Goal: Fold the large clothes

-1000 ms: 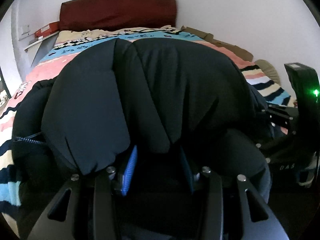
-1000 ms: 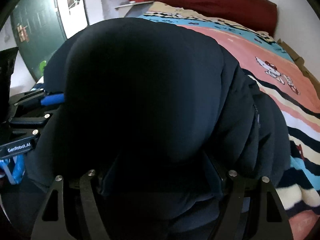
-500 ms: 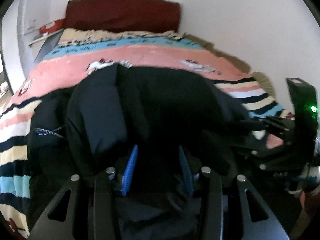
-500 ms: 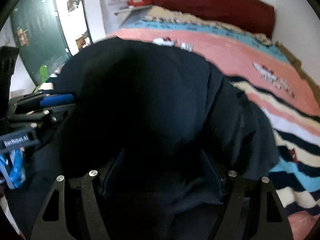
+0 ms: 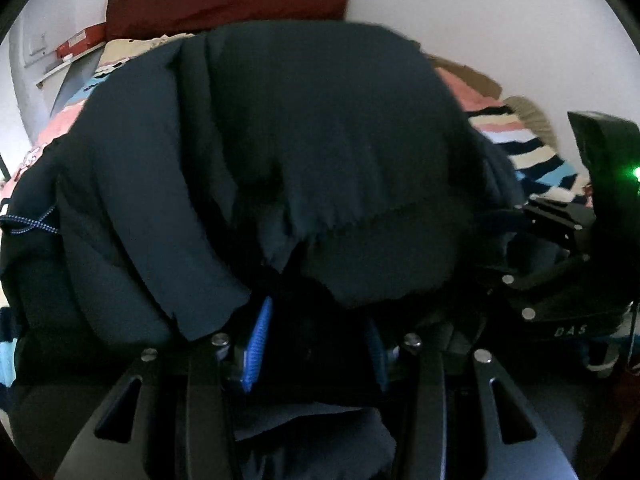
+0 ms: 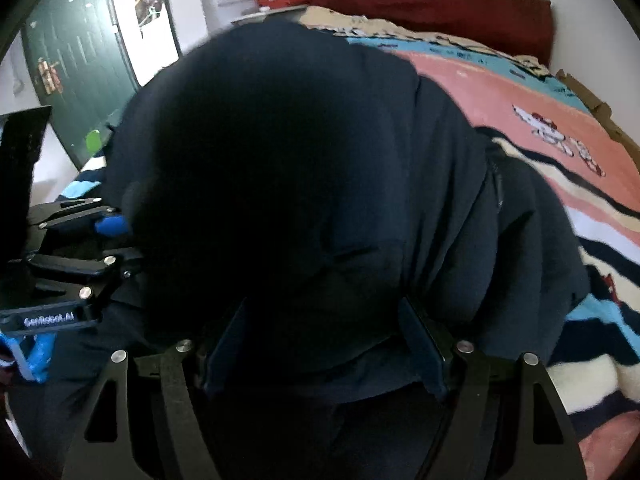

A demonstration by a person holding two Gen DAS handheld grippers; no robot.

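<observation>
A large dark navy padded jacket fills both views; it also shows in the right wrist view. It is bunched and lifted over the striped bed. My left gripper is shut on a thick fold of the jacket near its hem; its blue pads press the cloth. My right gripper is shut on another fold of the same jacket. Each gripper shows at the edge of the other's view: the right one, the left one. The fingertips are buried in cloth.
The bed has a pink, blue, cream and black striped blanket and a dark red headboard. A shelf with a red box is at the head's left. A green door stands at the left. White wall at the right.
The jacket dipped low half a second ago and has risen again, bulging toward the cameras and hiding more of the bed. Both grippers have kept their hold.
</observation>
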